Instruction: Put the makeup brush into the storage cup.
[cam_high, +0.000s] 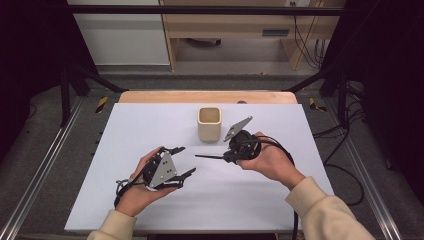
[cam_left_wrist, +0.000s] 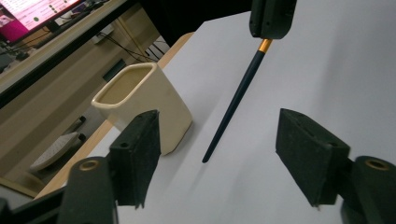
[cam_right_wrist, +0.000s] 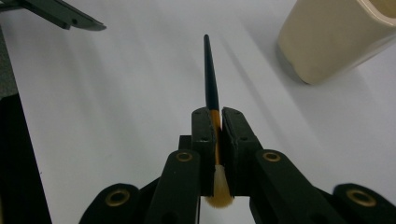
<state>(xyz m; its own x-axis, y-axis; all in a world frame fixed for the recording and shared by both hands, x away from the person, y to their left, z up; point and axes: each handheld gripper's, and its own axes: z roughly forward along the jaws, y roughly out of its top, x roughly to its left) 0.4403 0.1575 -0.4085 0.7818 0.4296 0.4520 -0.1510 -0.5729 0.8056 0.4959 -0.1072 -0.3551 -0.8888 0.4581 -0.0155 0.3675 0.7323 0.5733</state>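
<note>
White table top (cam_high: 150, 200), cream cup (cam_high: 209, 123), wooden desk (cam_high: 225, 25) behind

i'm seeing open surface (cam_high: 150, 125) lying all around; the cup (cam_high: 209, 123) is standing just beyond the brush (cam_high: 210, 157), blocking the far middle.

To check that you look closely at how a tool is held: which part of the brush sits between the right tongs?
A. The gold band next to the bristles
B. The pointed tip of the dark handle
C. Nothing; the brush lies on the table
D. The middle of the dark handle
A: in the right gripper view the right tongs clamp the gold band of the brush, bristles behind them and dark handle pointing away.
</note>
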